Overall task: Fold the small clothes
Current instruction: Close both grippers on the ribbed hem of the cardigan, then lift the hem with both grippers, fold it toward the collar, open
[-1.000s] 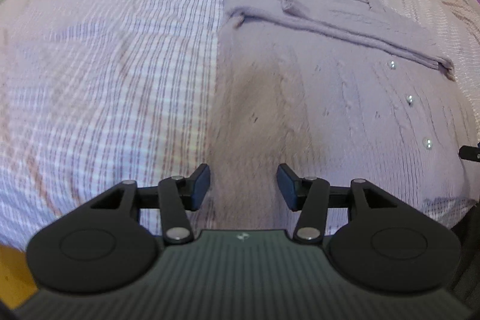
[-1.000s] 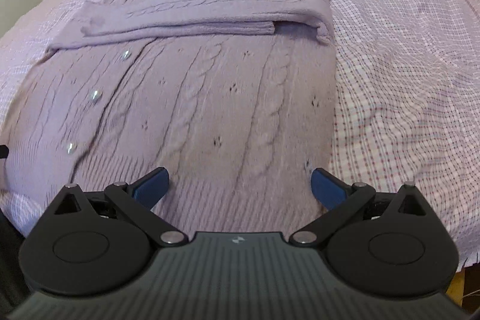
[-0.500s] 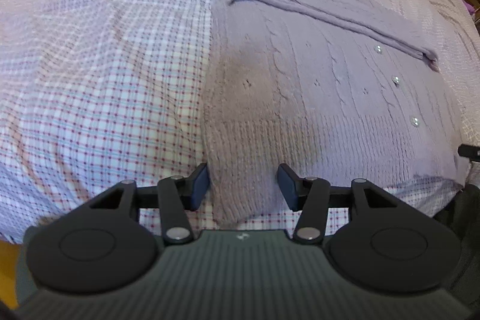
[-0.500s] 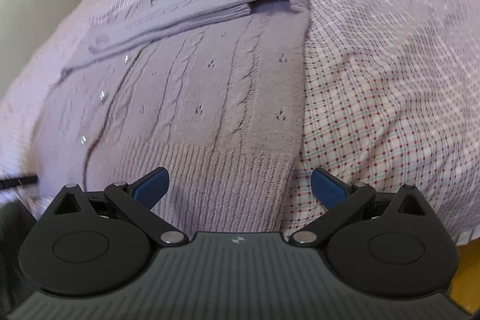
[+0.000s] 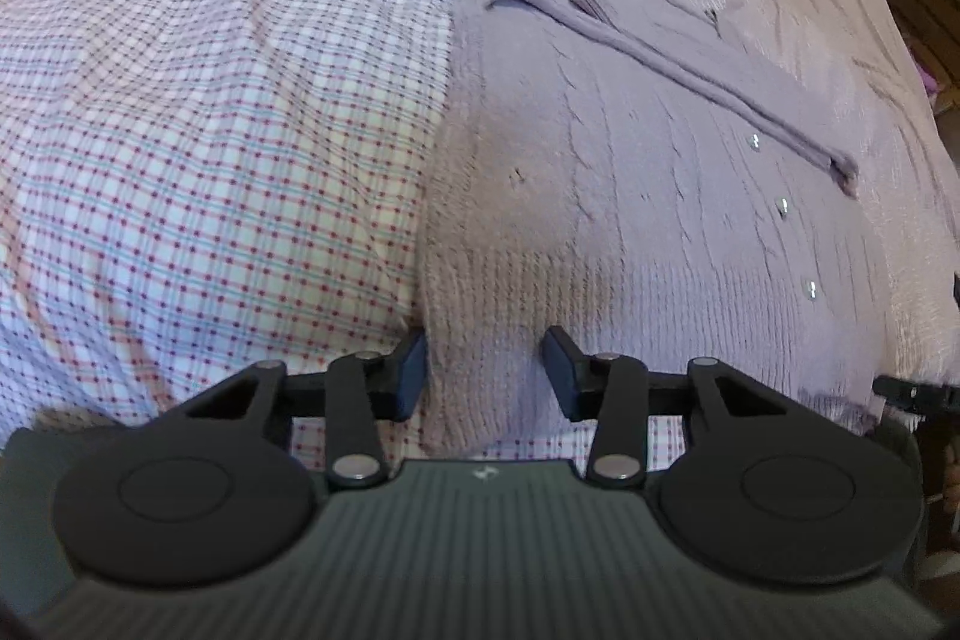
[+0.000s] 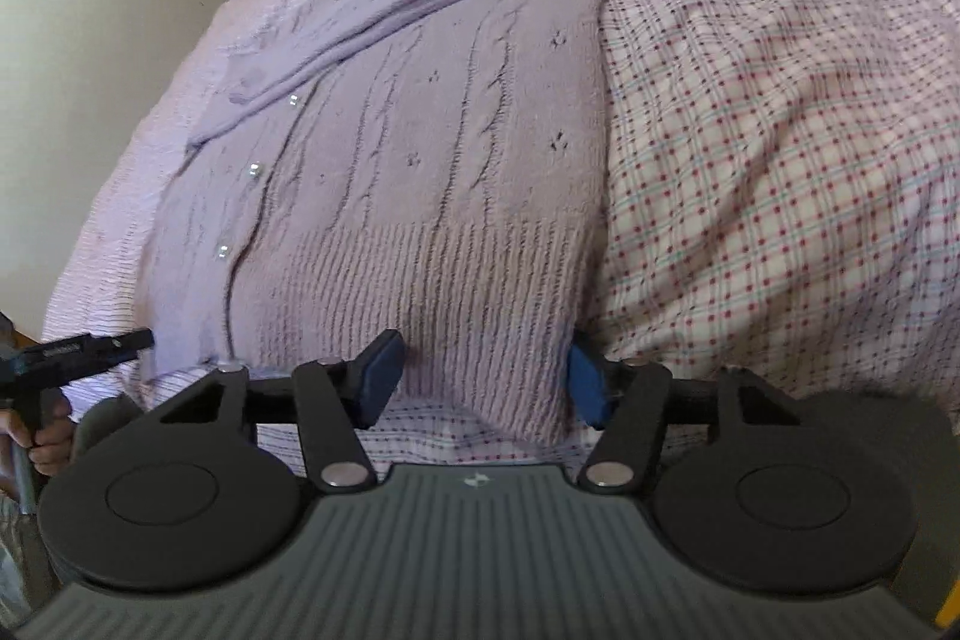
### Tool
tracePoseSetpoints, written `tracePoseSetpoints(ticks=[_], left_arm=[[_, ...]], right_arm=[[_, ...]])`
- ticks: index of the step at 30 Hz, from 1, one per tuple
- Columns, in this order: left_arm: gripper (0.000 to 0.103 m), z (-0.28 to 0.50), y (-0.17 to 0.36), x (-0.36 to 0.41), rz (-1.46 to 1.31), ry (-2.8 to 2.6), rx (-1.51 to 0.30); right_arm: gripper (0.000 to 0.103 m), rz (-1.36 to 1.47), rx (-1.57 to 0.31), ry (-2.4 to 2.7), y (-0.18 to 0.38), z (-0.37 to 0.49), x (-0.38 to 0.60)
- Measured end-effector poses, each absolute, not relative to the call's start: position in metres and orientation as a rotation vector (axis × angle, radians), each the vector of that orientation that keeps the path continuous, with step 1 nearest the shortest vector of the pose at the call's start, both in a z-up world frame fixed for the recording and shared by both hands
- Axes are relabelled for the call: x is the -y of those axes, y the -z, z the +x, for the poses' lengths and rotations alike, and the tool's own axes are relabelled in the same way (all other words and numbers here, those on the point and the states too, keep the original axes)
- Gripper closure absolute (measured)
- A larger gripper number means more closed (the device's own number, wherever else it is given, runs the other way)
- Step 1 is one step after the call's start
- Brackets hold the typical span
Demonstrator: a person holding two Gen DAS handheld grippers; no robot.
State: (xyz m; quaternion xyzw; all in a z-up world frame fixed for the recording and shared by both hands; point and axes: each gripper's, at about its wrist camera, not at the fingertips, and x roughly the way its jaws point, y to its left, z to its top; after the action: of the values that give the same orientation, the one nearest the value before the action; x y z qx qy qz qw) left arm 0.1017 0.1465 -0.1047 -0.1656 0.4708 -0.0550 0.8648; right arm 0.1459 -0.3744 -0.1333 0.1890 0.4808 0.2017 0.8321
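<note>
1. Looks like the grab-the-hem step: the lilac cable-knit cardigan [image 5: 630, 172] lies flat on the checked bedsheet [image 5: 210, 130], with both sleeves already folded across the chest, up near the collar.
2. The left gripper [image 5: 483, 370] sits at one bottom corner, jaws spread, with the ribbed hem [image 5: 498, 340] between them but not pinched.
3. Same deal for the right gripper [image 6: 480, 376] at the other corner: jaws apart, straddling the hem.
4. My guess for the next move: close both on the hem, lift evenly, and carry it up toward the collar. Uneven lifting would probably skew the fold.
5. Count: one cardigan, two folded sleeves, three shiny buttons [image 5: 782, 205] showing, two grippers.
</note>
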Motion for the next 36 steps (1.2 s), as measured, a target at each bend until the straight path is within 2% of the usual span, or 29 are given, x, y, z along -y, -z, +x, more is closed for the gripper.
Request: tracePoseSetpoints(ticks=[2,10,11,12,13,14,24,36], left_arm=[[0.071,0.099,0.105,-0.142,-0.327,0.128,-0.989],[0.075,0.107,0.106,-0.133,-0.333,0.115,-0.951],[0.081,0.113,0.106,-0.126,-0.322,0.111,-0.948],[0.088,0.113,0.105,-0.124,-0.321,0.117,-0.945],[0.091,0.114,0.104,-0.122,-0.336,0.128,-0.949],[0.092,0.116,0.103,-0.120,-0.337,0.123,-0.951],[0.092,0.116,0.092,-0.127,-0.419,0.152,-0.936],[0.092,0.141,0.050,-0.129,-0.470,0.214,-0.835]], right_arm=[[0.037,0.439,-1.007,-0.446,0.138,0.144,0.376],[0.048,0.615,-0.989,-0.425,0.150,0.149,0.391],[0.057,0.617,-0.986,-0.427,0.152,0.148,0.392],[0.076,0.616,-0.985,-0.429,0.153,0.147,0.392],[0.090,0.619,-0.984,-0.437,0.154,0.146,0.393],[0.093,0.614,-0.985,-0.452,0.155,0.145,0.392],[0.093,0.663,-0.910,-0.502,0.141,0.135,0.405],[0.093,0.597,-0.817,-0.481,0.076,0.159,0.391]])
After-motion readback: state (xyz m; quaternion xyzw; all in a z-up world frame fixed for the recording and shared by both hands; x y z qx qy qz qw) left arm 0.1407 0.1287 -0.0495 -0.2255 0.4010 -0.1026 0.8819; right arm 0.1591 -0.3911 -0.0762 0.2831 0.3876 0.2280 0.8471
